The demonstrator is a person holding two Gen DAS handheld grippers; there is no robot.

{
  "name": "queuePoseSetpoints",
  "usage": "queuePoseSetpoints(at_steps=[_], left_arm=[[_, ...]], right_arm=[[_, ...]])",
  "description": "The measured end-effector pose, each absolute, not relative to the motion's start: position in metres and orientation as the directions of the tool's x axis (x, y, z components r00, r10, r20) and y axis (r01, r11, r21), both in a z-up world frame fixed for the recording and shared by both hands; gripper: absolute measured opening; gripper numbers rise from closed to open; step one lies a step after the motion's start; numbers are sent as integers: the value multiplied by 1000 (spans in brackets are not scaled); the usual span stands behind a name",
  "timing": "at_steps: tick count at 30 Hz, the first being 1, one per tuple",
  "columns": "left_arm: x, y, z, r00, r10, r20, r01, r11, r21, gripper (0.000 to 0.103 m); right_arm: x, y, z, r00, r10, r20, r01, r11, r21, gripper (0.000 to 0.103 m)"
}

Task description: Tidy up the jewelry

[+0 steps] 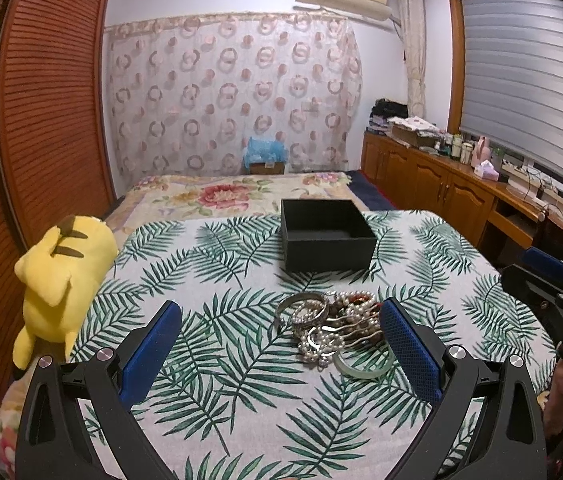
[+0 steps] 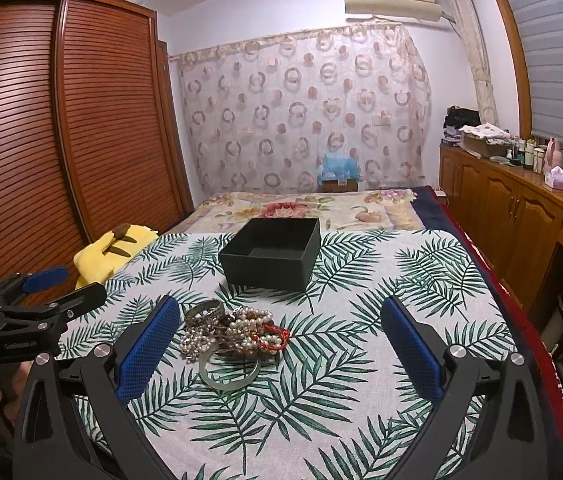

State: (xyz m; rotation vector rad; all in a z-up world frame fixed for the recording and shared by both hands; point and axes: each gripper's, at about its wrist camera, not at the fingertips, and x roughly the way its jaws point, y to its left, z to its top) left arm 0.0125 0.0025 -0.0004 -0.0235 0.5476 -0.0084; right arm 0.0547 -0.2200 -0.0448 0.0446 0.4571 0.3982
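While both of my grippers hover above the near edge of the desk with nothing in them, the left gripper (image 1: 281, 320) has its jaws spread wide, and so does the right gripper (image 2: 280, 320). The tangled heap of pearl strands, silver metal bangles and beaded bracelets (image 1: 331, 322) lies on the leaf-printed cloth of the desk (image 1: 217, 360), near the middle and toward the near edge, with a pale green jade-like bangle (image 1: 365, 368) at its near side and a red cord bracelet (image 2: 275, 338) on its right. Behind it, toward the far edge, stands an open, empty black square cardboard box (image 1: 327, 236), well apart from the heap. I judge the bangles stiff, smooth and slippery, best pinched across the rim; the green one looks brittle and the easiest to lift free. The pearl strands are limp and light, and may drag neighbours along. A yellow plush toy (image 1: 57, 276) lies at the left edge, clear of any path to the box. Nothing stands between heap and box.
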Motion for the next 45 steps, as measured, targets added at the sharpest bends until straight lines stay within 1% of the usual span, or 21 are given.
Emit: queuePoseSetpoints(at_steps=[4, 9, 17, 22, 24, 27, 29, 32, 34, 37, 40, 43, 45], left_arm=[[24, 8, -13, 835, -22, -549, 8, 1000, -27, 96], [38, 12, -30, 809, -45, -587, 35, 999, -28, 96], [68, 9, -57, 751, -140, -646, 124, 990, -70, 96], [87, 6, -69, 714, -192, -673, 157, 981, -114, 96], [94, 4, -71, 704, -199, -682, 167, 980, -113, 95], [109, 5, -78, 674, -241, -698, 181, 970, -160, 91], [118, 6, -82, 660, -249, -709, 175, 969, -177, 85], [131, 8, -86, 649, -248, -719, 165, 969, -185, 82], [139, 9, -90, 639, -245, -729, 160, 969, -186, 78], [150, 9, -96, 613, -265, -745, 165, 964, -207, 76], [158, 8, -104, 582, -287, -761, 171, 958, -231, 71], [161, 7, -106, 577, -297, -761, 172, 955, -242, 69], [161, 8, -105, 574, -300, -762, 171, 954, -247, 67]], right_arm=[[59, -221, -52, 813, 400, -424, -380, 915, 136, 101], [71, -220, -68, 813, 377, -443, -374, 922, 98, 101], [90, -219, -96, 789, 368, -492, -388, 919, 64, 101], [98, -217, -113, 747, 392, -537, -417, 905, 81, 101], [98, -217, -117, 726, 410, -552, -433, 896, 97, 101], [101, -216, -124, 705, 422, -570, -442, 890, 111, 101], [102, -214, -126, 699, 421, -577, -446, 888, 108, 101], [102, -210, -128, 695, 423, -582, -457, 884, 96, 101], [104, -207, -130, 689, 427, -585, -465, 880, 95, 100], [107, -205, -131, 678, 434, -594, -474, 875, 98, 97], [111, -204, -133, 663, 444, -603, -485, 868, 106, 92], [114, -200, -133, 650, 454, -610, -502, 858, 103, 83], [117, -198, -132, 642, 458, -615, -511, 853, 102, 75]])
